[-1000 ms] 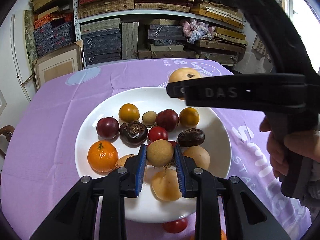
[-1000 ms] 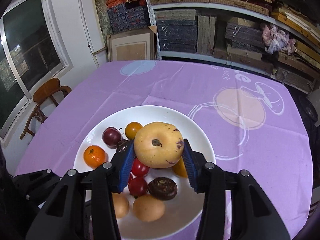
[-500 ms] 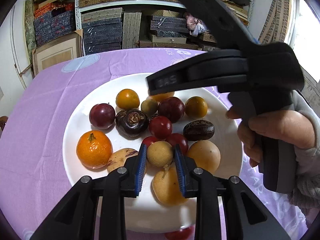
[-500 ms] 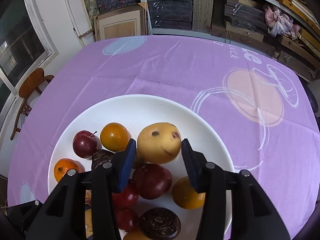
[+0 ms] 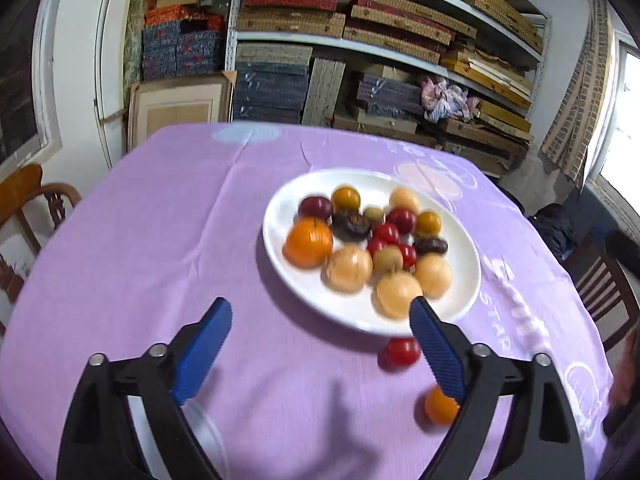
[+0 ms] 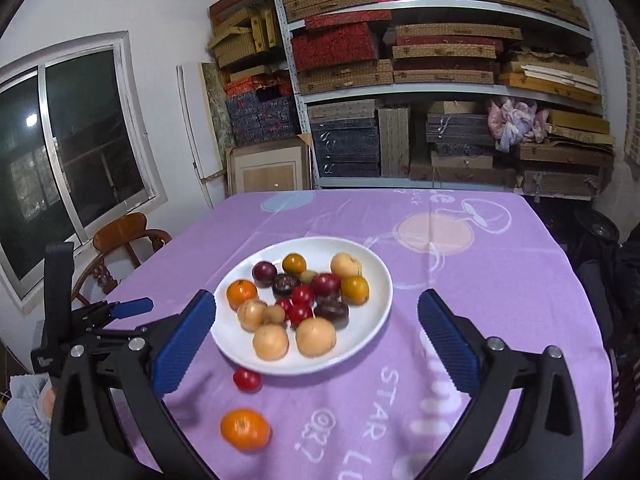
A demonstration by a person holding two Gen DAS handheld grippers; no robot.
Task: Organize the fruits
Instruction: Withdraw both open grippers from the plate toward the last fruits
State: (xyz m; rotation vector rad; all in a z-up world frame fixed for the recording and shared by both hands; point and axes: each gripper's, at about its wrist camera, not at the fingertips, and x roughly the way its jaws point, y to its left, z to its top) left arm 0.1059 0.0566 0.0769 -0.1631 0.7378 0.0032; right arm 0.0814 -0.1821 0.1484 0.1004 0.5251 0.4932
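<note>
- On the purple tablecloth [image 6: 500, 288] sits the white plate [image 6: 376, 280], heaped with fruits — round, yellow, red and dark.
- Left gripper [image 5: 320, 320]: jaws have just been opening, wide apart, nothing between.
- Right gripper [image 6: 316, 312]: likewise just sprung apart, empty.
- Off the plate, near its edge — a red fruit [image 6: 247, 379] and an orange [image 6: 245, 429].

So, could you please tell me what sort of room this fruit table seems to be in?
Probably a storeroom doubling as a dining room: metal shelving crammed with stacked woven and cloth-covered boxes, beside a table with a purple tablecloth and a wooden chair.
</note>
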